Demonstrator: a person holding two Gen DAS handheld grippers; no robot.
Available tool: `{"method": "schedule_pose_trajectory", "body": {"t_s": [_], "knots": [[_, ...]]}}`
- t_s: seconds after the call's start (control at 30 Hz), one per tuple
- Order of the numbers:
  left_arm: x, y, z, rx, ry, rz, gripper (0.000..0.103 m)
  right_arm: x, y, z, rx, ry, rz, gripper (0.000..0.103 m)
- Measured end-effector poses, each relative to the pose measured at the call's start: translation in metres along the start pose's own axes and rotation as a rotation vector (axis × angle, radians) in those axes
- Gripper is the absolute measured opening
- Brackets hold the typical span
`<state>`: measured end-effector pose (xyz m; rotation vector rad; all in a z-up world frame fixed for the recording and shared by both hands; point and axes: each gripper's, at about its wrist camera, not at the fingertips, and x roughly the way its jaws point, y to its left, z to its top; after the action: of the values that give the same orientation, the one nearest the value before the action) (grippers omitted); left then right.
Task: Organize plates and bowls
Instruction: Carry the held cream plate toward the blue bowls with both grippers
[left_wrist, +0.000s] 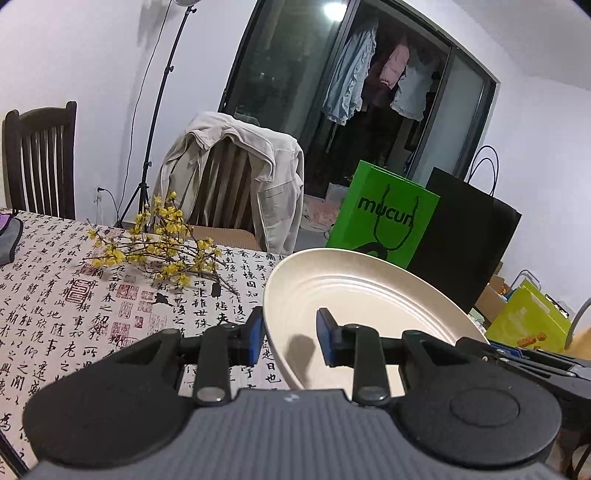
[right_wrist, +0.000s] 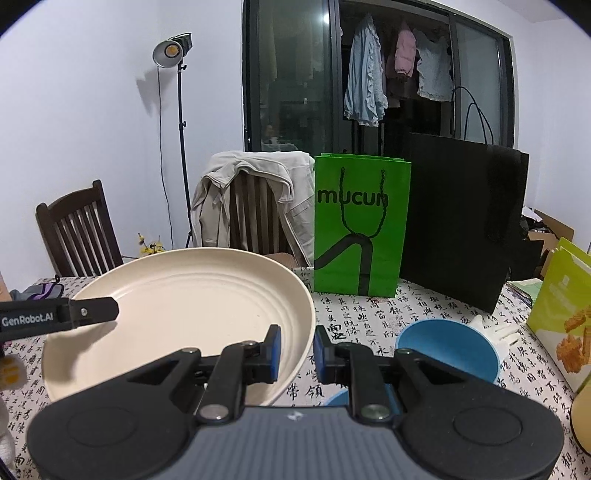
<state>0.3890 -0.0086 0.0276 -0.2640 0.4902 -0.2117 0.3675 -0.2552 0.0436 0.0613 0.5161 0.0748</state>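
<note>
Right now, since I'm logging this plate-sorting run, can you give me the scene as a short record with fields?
held item: cream plate, lifted above the table
left claw: shut on the plate's left rim
right claw: shut on the plate's right rim
also on table: blue bowl, green bag, black bag, yellow flower sprig

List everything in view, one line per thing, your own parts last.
plate: 1, cream, held above the table by its rim at both sides
bowl: 1, blue, on the table right of the plate
tablecloth: 1, white with black calligraphy, over the table
flowering branches: 1 bunch, yellow, lying on the tablecloth
paper bag: 1, green, standing at the far edge
black bag: 1, beside the green one
jacket: 1, beige, over a chair back
left gripper: jaws shut on the plate rim
right gripper: jaws shut on the plate rim
</note>
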Motion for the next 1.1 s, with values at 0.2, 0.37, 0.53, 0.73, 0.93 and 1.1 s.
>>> {"method": "schedule_pose_trajectory", "body": {"t_s": [0.2,0.37,0.53,0.73,0.93,1.1], "knots": [[-0.013,0.002,-0.006,0.007,-0.004,0.005,0.03,-0.014,0.002,-0.008,0.009,-0.012,0.012,0.018],[-0.025,0.004,-0.013,0.009,-0.006,0.009,0.03,-0.024,0.004,-0.014,0.025,-0.02,0.025,0.018],[-0.036,0.006,-0.019,0.008,-0.011,0.009,0.03,-0.035,0.005,-0.022,0.039,-0.031,0.038,0.018],[-0.049,0.006,-0.029,0.015,-0.018,0.012,0.03,-0.046,0.008,-0.028,0.055,-0.046,0.038,0.018],[-0.065,0.007,-0.037,0.008,-0.03,0.005,0.03,-0.058,0.01,-0.039,0.044,-0.069,0.037,0.018],[-0.077,0.003,-0.045,0.029,-0.039,0.004,0.03,-0.07,0.011,-0.05,0.039,-0.082,0.028,0.018]]}}
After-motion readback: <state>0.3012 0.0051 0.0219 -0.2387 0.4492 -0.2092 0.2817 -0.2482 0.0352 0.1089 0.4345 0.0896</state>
